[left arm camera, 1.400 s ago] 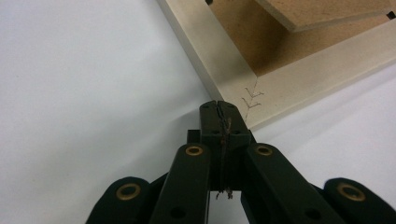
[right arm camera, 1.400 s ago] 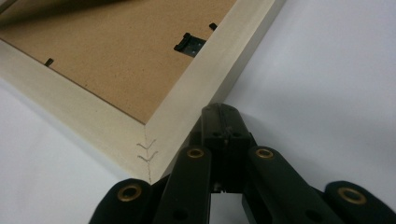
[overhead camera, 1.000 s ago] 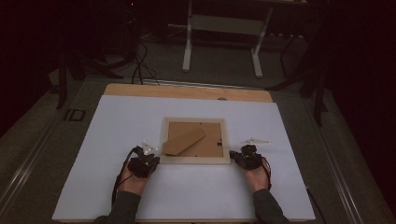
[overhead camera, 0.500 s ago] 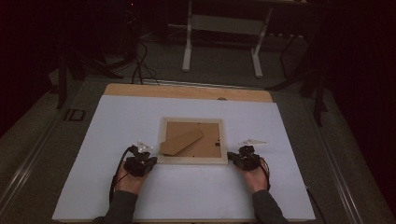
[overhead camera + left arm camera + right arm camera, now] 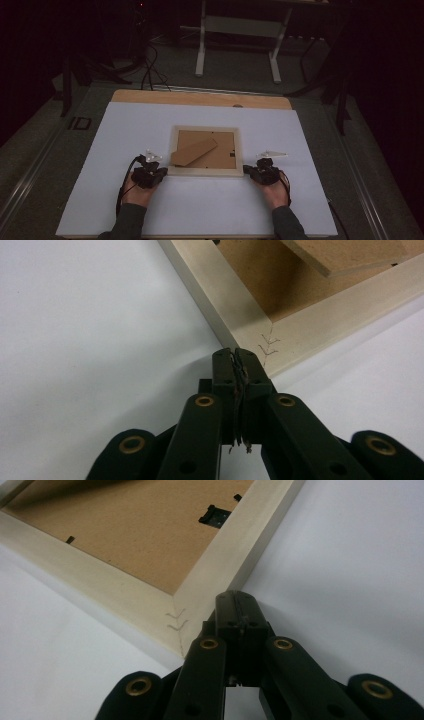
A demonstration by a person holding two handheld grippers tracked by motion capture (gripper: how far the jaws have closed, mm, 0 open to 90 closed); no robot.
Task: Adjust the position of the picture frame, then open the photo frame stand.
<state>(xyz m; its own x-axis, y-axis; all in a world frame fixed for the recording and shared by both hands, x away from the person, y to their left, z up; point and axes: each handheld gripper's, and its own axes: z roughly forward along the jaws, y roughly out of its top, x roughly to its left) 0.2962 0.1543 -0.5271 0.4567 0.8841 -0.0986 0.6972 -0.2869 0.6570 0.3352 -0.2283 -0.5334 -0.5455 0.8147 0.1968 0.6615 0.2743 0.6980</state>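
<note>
A pale wooden picture frame (image 5: 205, 171) lies face down on the white table cover, brown backing board (image 5: 220, 155) up, with its stand flap (image 5: 194, 151) angled across it. My left gripper (image 5: 161, 171) is at the frame's near left corner (image 5: 280, 342). In the left gripper view its tips (image 5: 235, 354) touch that corner; the jaws are shut with nothing between them, having just parted a hair. My right gripper (image 5: 248, 170) is shut and empty at the near right corner (image 5: 200, 600), its tips (image 5: 235, 598) against the frame's outer edge.
The white sheet (image 5: 200, 210) covers the table, leaving a wooden strip (image 5: 200, 97) bare at the far edge. Beyond it are a desk's metal legs (image 5: 201, 45) and cables (image 5: 147, 70) on the dark floor. A small black hanger clip (image 5: 215, 516) sits on the backing.
The frame and both grippers have shifted a little to the left in the high view; since half a second ago they have held still.
</note>
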